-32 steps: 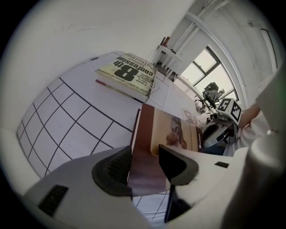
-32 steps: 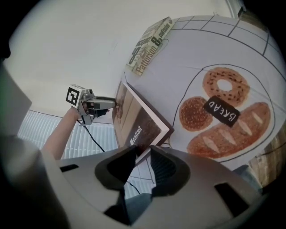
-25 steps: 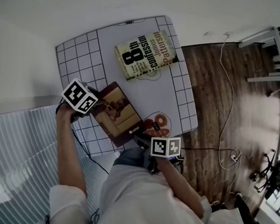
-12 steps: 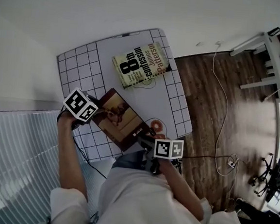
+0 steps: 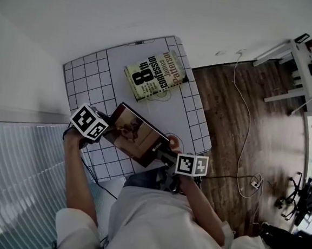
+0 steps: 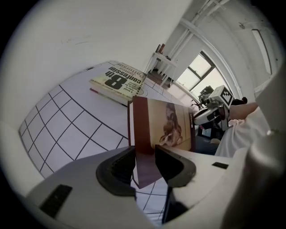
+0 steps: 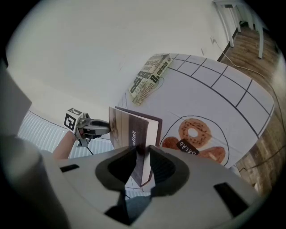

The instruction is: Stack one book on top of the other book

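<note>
A brown book [image 5: 136, 136] with a picture on its cover hangs tilted above the checked table [image 5: 90, 67], held at two ends. My left gripper [image 5: 108, 129] grips its left corner; the jaws have just been closing and now press the brown book [image 6: 163, 129] between them. My right gripper [image 5: 167, 156] is shut on the near spine edge of the brown book [image 7: 134, 134]. A green "8th Confession" book [image 5: 154, 75] lies flat at the far side of the table, apart from both grippers.
A bread and doughnut drawing [image 7: 194, 136] marks the mat under the raised book. The table's right edge drops to a wooden floor [image 5: 243, 118] with cables. A white rack [image 5: 303, 58] stands far right. Slatted blinds [image 5: 15, 179] run along the left.
The brown book has come up off the table and now tilts in the air. My right gripper has shifted slightly right and up with it. My left gripper has hardly moved.
</note>
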{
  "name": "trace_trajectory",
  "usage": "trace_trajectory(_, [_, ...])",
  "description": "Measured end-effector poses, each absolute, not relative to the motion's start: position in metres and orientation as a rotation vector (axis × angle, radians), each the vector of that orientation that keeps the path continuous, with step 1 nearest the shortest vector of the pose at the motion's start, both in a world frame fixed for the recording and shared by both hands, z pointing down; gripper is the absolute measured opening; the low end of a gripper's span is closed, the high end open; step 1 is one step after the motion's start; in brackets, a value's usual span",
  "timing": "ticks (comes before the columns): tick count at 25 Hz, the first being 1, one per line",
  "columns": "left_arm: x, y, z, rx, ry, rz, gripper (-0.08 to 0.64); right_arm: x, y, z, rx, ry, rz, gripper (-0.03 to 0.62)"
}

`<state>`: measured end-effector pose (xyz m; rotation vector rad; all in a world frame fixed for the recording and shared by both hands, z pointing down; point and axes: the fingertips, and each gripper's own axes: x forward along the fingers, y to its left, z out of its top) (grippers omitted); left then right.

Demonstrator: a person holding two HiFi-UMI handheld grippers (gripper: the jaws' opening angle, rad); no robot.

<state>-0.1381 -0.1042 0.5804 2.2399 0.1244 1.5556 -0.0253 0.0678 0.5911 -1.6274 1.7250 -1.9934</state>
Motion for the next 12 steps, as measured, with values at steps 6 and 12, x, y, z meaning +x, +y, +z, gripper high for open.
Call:
trace_trajectory(6, [-0.135,-0.100,0.575,2.254,0.098,1.529,0.132,-0.009,0.064,0.583,-1.640,1.742,-1.957,0.095])
trace_trajectory(12, [-0.134,-0.095,0.570,2.247,0.063,1.485,0.129,0.009,0.056,0.581,-1.622,1.758,-1.939,0.095])
